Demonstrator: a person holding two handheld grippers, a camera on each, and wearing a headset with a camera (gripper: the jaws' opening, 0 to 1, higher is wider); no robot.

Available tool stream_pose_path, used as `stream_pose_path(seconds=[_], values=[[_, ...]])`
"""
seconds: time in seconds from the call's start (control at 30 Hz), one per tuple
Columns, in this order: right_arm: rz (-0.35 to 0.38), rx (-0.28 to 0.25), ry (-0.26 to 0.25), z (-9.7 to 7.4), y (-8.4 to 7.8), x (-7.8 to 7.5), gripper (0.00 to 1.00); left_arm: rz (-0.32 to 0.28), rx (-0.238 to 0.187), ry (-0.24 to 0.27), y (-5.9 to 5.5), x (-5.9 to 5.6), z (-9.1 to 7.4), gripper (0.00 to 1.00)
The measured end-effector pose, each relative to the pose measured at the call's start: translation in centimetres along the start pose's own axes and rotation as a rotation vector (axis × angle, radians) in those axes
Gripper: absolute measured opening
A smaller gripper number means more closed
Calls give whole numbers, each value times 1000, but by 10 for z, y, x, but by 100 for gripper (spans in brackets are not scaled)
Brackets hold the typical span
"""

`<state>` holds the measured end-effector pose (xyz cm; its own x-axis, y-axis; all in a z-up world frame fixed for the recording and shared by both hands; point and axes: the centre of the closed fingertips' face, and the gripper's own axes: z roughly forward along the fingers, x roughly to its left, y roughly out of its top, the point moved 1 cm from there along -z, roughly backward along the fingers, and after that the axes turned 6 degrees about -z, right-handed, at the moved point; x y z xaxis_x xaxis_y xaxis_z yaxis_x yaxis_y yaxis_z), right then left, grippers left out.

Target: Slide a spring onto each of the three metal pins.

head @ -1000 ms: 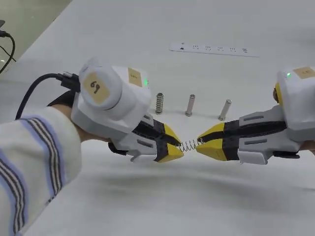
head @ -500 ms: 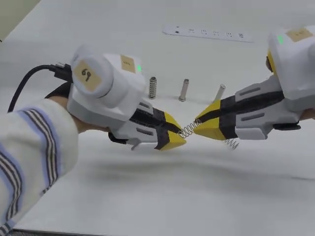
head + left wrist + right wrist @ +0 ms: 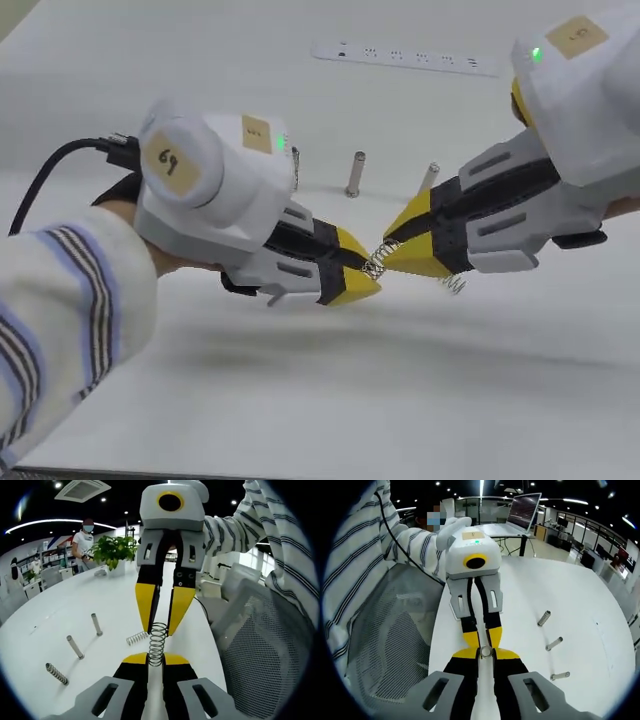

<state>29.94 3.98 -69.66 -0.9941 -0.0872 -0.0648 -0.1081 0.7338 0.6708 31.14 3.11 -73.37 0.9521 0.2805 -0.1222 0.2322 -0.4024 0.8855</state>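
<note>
Steel spring [image 3: 376,265] bridges the fingertips, long axis running tip to tip; left gripper [image 3: 365,279] and right gripper [image 3: 391,256] each clamp one end. Nearest bare pin [image 3: 428,178] stands upright beyond the right fingers, so right looks better placed; spare spring [image 3: 455,285] lies under them

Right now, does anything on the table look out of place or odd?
A loose spring lies on its side on the table below the right tool, away from the pins. Nothing looks damaged.
</note>
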Motion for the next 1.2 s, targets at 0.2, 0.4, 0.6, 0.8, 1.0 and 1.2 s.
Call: stream_pose_path(seconds=[0.2,0.4,0.6,0.8,1.0,1.2], values=[[-47,75,13,-9,-8,1,7,-8,-46,-33,6,-6,10,2],[-59,121,35,-14,-18,5,7,-17,-54,-56,6,-11,15,2],[-48,161,73,-16,-23,13,7,-18,-64,-93,4,-20,18,2],[-116,180,92,-15,-24,17,8,-26,-65,-103,4,-24,19,2],[-166,221,97,-9,-30,18,8,-32,-55,-99,3,-25,19,2],[-169,231,109,0,-33,20,9,-26,-40,-100,2,-26,21,2]])
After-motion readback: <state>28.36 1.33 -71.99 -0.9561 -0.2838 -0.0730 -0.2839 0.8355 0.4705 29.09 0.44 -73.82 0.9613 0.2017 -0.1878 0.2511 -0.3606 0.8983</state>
